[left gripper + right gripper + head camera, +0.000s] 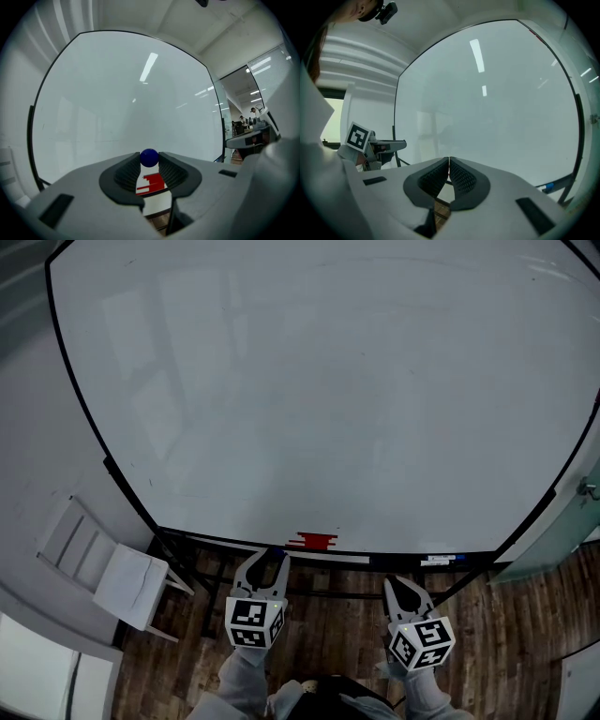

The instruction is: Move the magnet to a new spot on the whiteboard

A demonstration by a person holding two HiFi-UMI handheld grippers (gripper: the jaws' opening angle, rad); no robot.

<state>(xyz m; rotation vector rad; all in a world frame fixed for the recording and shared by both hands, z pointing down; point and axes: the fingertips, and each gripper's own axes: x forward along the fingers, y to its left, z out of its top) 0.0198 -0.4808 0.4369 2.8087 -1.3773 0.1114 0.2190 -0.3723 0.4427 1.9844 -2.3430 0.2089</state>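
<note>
A small blue ball magnet (149, 158) sits between the tips of my left gripper (149, 161), whose pads press on it from both sides. That gripper (272, 557) is held level just in front of the lower edge of the whiteboard (328, 381), close to a red block (314, 541) on the board's tray; the same red block (151, 183) shows behind the jaws. The magnet is hidden in the head view. My right gripper (401, 583) hangs a little to the right, fingertips together with nothing between them (448, 160). It sees the left gripper (401, 145) off to its left.
The whiteboard (497, 103) stands on a dark frame above a wooden floor. A marker with a blue cap (441, 560) lies on the tray to the right. A white folding chair (112, 568) stands at the left. A glass partition (572, 521) is at the right.
</note>
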